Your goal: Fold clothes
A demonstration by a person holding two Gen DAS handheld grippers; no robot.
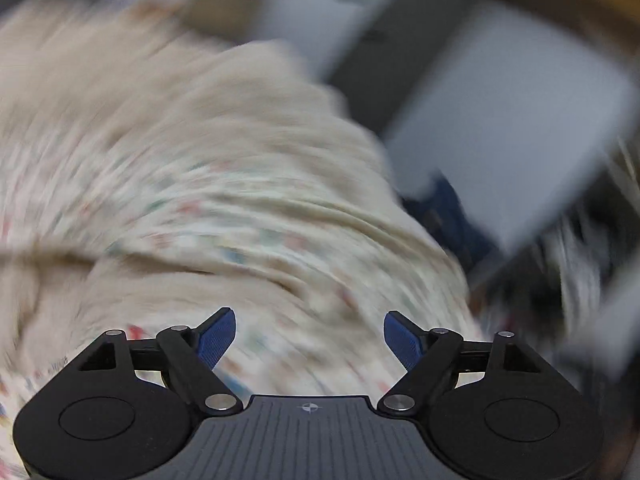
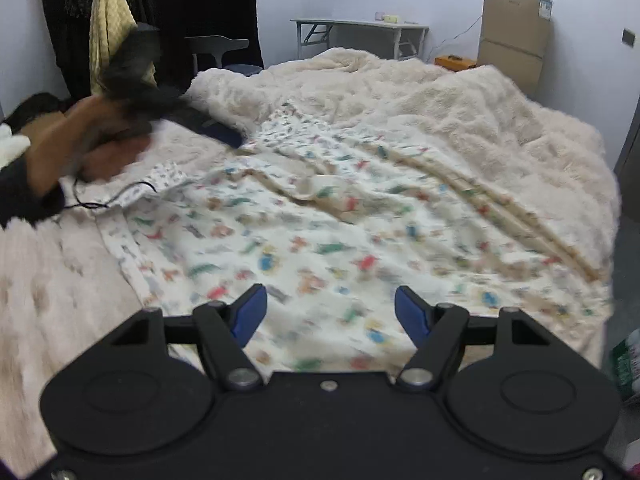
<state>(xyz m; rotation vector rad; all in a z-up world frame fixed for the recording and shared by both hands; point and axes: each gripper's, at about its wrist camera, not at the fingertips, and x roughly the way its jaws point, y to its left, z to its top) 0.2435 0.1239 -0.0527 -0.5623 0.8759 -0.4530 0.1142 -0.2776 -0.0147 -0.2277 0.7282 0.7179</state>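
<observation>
A white garment [image 2: 320, 224] printed with small coloured figures lies spread and creased on a fluffy cream blanket [image 2: 480, 112] covering the bed. Low over the garment's near part, my right gripper [image 2: 330, 314] stands open, nothing between its blue pads. At the left, a person's hand [image 2: 92, 144] in a dark sleeve holds a blurred black tool above the garment's far left corner. The left wrist view is heavily smeared. There my left gripper [image 1: 310, 336] is open and empty over the same printed garment [image 1: 224, 216].
A dark blue item [image 2: 216, 130] lies on the blanket beyond the garment. Dark clothes [image 2: 192, 0] and a yellow towel [image 2: 108, 24] hang at the back left. A chair [image 2: 218, 46], a folding table [image 2: 360, 26] and a brown cabinet [image 2: 514, 36] stand behind the bed.
</observation>
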